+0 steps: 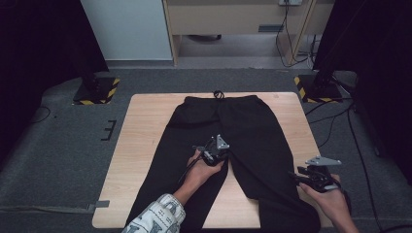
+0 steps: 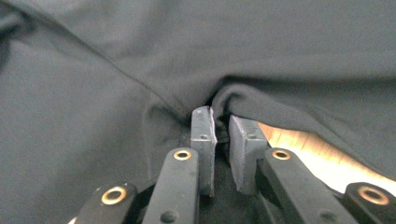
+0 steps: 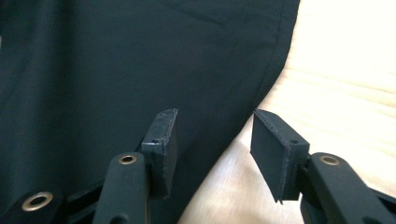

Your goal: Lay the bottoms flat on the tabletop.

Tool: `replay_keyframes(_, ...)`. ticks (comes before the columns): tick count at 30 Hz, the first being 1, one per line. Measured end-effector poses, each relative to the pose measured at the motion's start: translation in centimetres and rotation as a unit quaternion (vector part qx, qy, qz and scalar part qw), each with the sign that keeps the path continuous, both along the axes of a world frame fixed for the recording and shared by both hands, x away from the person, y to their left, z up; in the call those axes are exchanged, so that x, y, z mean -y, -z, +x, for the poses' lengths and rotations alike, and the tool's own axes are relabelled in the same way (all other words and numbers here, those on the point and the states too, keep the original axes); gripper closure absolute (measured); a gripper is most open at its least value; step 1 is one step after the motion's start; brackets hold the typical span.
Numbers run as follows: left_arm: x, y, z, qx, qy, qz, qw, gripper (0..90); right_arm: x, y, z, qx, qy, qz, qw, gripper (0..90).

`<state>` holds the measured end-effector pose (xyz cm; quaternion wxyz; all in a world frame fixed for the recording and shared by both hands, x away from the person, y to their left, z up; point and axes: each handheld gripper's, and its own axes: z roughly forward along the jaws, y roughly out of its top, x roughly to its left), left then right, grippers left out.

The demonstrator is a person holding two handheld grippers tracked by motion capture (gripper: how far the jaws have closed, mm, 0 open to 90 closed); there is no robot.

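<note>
We see black sweatpants [image 1: 243, 141] flat on the wooden table [image 1: 141, 145], waistband far. Left gripper [image 2: 221, 128] at the crotch, jaws nearly together, probably pinching a fold. Right gripper [image 3: 214, 135] jaws apart, straddling the right leg's outer edge. Soft, limp, light fabric; we'd grab seams or hems.

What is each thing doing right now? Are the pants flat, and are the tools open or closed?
Pants: spread flat on the table, waistband at the far side, legs toward the person.
Left tool: nearly shut at the crotch, a fold of the pants between its jaws.
Right tool: open, astride the outer edge of one leg, gripping nothing.
Table: mostly covered by the pants.
</note>
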<state>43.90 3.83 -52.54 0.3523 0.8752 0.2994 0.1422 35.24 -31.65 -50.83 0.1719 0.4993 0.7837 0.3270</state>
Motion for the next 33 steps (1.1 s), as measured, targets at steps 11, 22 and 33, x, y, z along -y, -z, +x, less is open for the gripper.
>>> replay_keyframes(11,-0.4,0.2,-0.1,-0.002,-0.017,-0.016,0.9997,81.9,0.4,1.7,4.6,-0.006,0.032,0.02,0.9993,49.6)
replay_keyframes(22,-0.2,0.2,-0.2,0.002,-0.021,-0.014,0.9997,82.3,2.3,0.9,5.2,-0.002,0.047,-0.001,0.9989,78.3)
replay_keyframes(33,-0.2,0.3,-0.2,0.002,-0.021,-0.014,0.9997,82.3,-0.6,1.3,5.7,-0.005,0.023,-0.006,0.9997,67.8)
